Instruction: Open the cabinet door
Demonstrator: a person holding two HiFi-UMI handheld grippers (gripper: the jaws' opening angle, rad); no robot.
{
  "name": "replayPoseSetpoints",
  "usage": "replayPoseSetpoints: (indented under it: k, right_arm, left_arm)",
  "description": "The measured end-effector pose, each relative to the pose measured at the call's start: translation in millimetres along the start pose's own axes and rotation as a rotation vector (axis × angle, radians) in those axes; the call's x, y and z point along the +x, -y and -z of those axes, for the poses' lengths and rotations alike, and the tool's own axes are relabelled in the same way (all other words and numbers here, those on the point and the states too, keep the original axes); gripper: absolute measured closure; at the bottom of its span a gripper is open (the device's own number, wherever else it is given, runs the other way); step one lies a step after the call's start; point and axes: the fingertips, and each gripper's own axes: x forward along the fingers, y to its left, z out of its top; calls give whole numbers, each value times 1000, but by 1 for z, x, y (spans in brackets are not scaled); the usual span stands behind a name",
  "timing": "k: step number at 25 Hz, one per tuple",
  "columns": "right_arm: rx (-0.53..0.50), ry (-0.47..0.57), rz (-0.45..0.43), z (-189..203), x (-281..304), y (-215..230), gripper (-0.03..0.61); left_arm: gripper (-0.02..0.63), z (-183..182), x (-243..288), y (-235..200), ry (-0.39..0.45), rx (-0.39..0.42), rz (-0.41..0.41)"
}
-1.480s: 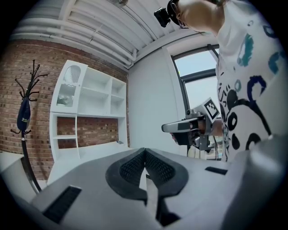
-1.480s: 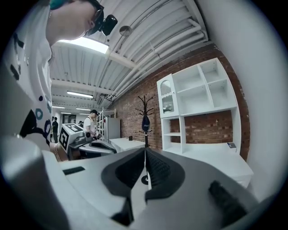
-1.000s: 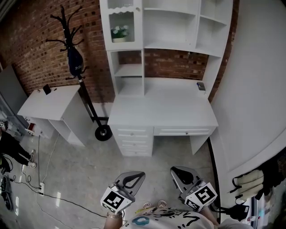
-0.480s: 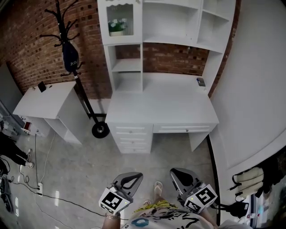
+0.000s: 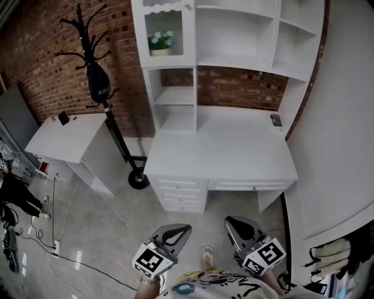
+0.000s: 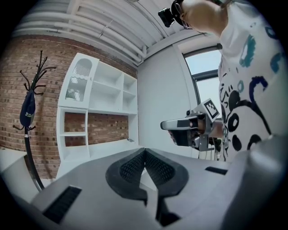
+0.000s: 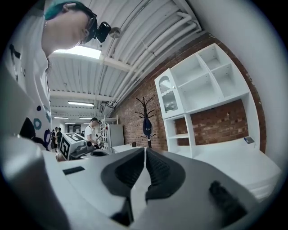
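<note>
The cabinet door (image 5: pixel 164 32) is a white-framed glass door at the top left of the desk's hutch, closed, with a small knob (image 5: pixel 188 7) at its upper right corner and a plant behind the glass. It also shows in the left gripper view as the door (image 6: pixel 75 83) and in the right gripper view as the door (image 7: pixel 168 97). My left gripper (image 5: pixel 176 232) and right gripper (image 5: pixel 232 224) hang low over the floor, well short of the desk. Both are shut with nothing between the pads: left gripper (image 6: pixel 144 152), right gripper (image 7: pixel 145 151).
A white desk (image 5: pixel 222 149) with drawers (image 5: pixel 182 193) stands between me and the hutch; a small dark object (image 5: pixel 276 120) lies at its right rear. A black coat stand (image 5: pixel 97 79) and a low white cabinet (image 5: pixel 64 138) are to the left. A white wall (image 5: pixel 345 117) runs along the right. Cables (image 5: pixel 58 245) cross the floor.
Both grippers have been carried forward toward the desk, which now sits a little larger and shifted right in the head view. Both stay shut and empty.
</note>
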Motion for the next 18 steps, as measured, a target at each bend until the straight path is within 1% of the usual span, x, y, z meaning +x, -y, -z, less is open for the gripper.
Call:
replayPoseSetpoints:
  k: [7,13,18]
  right_arm:
    - [-25,18,-27,-20,26,56,549]
    - [-13,1,-61,-22,38,99,549]
    - [3,-6,-96,-15,51,123,549]
  left_arm:
    - [599,-25,57,-33,37,30,-13]
    - [600,-32,96,-51,22,7,-40]
    - [599,-37,114,-64,43,38,-78]
